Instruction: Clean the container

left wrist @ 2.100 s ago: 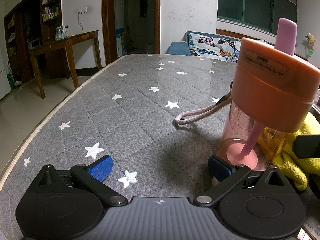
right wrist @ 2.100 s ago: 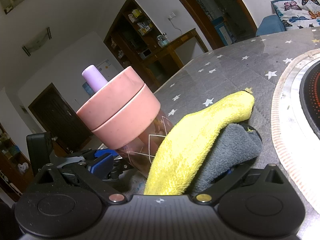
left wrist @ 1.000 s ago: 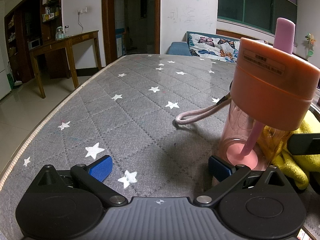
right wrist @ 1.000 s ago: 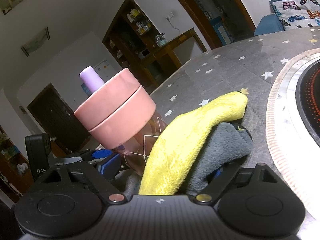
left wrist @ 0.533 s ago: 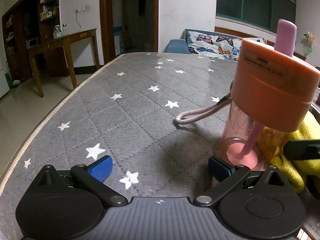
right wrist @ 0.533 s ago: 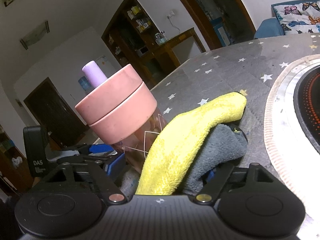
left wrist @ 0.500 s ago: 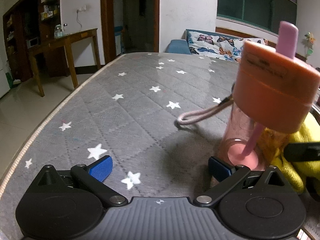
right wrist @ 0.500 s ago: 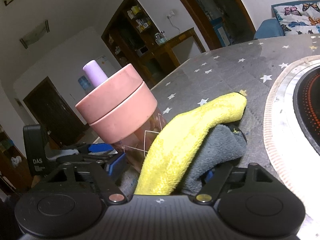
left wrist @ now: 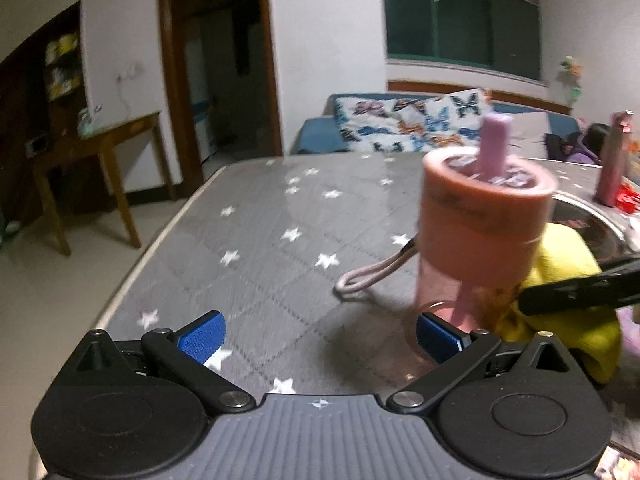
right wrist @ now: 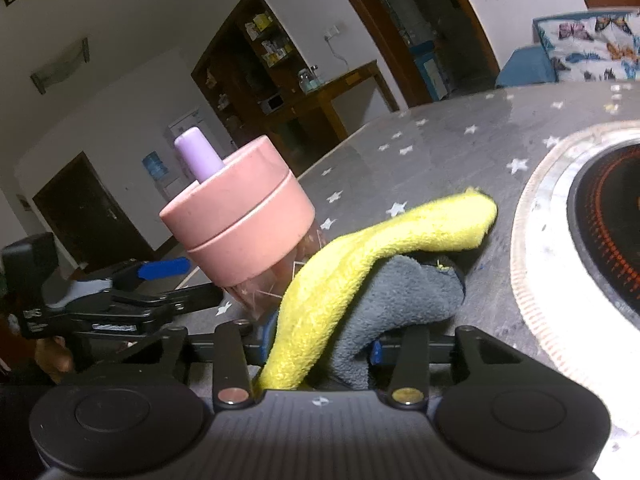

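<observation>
Two jaws of the right gripper (right wrist: 320, 344) are closing on the yellow-and-grey cloth (right wrist: 360, 276), presumably to wipe with. Just beyond, touching it, the pink bottle (right wrist: 240, 236) stands on the starred table (left wrist: 260, 260); the left gripper (left wrist: 320, 334) gapes empty beside its base, likely ready to steady it.

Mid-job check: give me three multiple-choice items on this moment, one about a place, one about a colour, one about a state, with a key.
1. Where is the yellow-and-grey cloth?
A. on the wooden side table
B. between the right gripper fingers, beside the bottle
C. draped over the bottle's lid

2. What colour is the bottle's straw tip?
A. lilac
B. green
C. black

3. How does the left gripper stand?
A. clamped on the cloth
C. shut on nothing
B. open, with only its right finger by the bottle's base

Key: B, the closing jaws have the cloth between them; A, the tip above the pink lid is lilac; B, its blue pads stand wide apart.
</observation>
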Tool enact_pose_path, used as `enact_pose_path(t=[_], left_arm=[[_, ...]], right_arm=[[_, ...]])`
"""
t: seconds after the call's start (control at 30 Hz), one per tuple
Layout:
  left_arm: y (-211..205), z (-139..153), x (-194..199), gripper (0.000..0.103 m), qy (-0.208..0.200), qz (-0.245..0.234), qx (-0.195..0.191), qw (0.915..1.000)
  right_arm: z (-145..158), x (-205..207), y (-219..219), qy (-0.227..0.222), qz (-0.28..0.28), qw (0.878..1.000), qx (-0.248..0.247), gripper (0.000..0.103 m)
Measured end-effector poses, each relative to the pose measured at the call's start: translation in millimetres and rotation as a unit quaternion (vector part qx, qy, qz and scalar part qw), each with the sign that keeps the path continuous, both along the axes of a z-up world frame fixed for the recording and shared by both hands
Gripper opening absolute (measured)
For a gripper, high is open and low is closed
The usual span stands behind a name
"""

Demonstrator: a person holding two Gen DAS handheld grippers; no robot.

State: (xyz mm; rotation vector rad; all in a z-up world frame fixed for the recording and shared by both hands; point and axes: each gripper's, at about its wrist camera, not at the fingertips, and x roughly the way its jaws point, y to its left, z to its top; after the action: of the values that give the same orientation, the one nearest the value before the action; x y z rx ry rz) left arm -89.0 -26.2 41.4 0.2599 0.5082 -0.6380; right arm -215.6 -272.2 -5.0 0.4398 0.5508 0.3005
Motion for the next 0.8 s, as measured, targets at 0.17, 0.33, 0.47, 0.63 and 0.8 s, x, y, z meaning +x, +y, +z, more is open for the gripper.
enact_pose_path(t=[0.17, 0.33, 0.47, 0.63, 0.8], left_arm=[[-12, 22, -2, 0.103, -0.023, -0.060, -0.002, 0.9980], [-26, 38, -4, 0.103, -0.024, -0.118, -0.003, 0.9927], [-32, 43, -8, 0.103, -0.028, -0.148, 0.009, 0.9886], [-41, 49, 1, 0.103, 0.010, -0.193, -0.029, 0.9806], [-63, 50, 22, 0.103, 0.046, -0.186, -0.034, 0.9809]], right_arm=[[12, 1, 8, -0.005, -0.002, 0.999, -0.037, 0.038], [18, -2, 12, -0.008, -0.002, 0.998, -0.066, 0.026], [22, -7, 16, -0.016, -0.003, 0.996, -0.083, 0.021], [29, -14, 20, -0.029, 0.001, 0.995, -0.099, 0.021], [33, -19, 20, -0.034, 0.005, 0.993, -0.111, 0.021]])
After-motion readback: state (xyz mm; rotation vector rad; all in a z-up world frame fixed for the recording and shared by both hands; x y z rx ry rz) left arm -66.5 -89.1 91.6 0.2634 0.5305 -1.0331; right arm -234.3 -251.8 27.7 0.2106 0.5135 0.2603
